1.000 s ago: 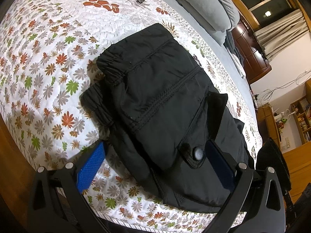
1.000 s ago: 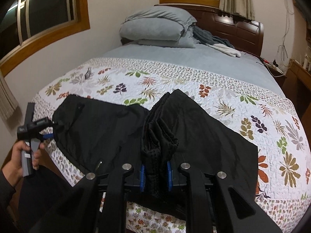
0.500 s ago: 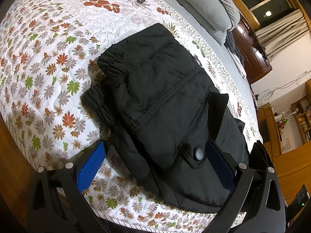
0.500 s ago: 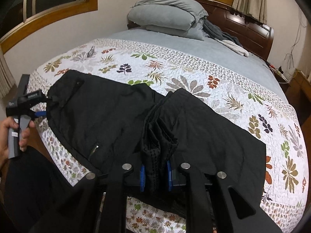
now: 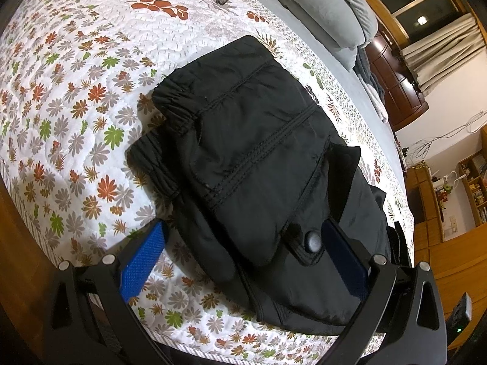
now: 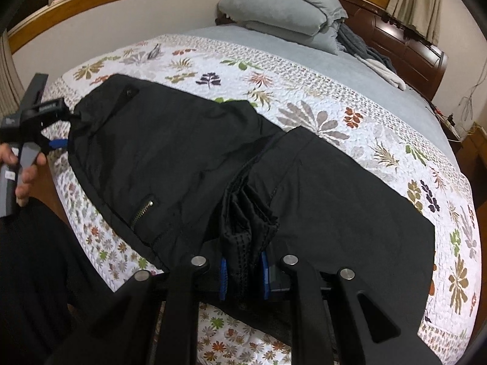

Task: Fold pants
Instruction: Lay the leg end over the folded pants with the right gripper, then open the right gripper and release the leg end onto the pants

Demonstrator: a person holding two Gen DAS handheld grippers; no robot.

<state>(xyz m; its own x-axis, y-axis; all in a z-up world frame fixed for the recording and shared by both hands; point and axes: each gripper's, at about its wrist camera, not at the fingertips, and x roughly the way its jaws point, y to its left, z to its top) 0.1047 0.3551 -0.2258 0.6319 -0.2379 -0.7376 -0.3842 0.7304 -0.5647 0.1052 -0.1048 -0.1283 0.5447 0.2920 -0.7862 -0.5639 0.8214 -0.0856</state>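
Since the earlier frames the right hand-held gripper [image 6: 243, 270] had drawn back and dipped, bringing more of the black pants [image 6: 188, 158] into its view, while the left view barely changed. On the bed [image 6: 350, 70], over the floral quilt [image 5: 76, 97], the pants lay spread. Only the right view showed their long stretch and the left hand-held gripper [image 6: 57, 144] at the far end; only the left view showed the gathered waistband [image 5: 173, 103]. Right jaws were clenched on bunched fabric; left jaws were spread wide, straddling the garment's corner.
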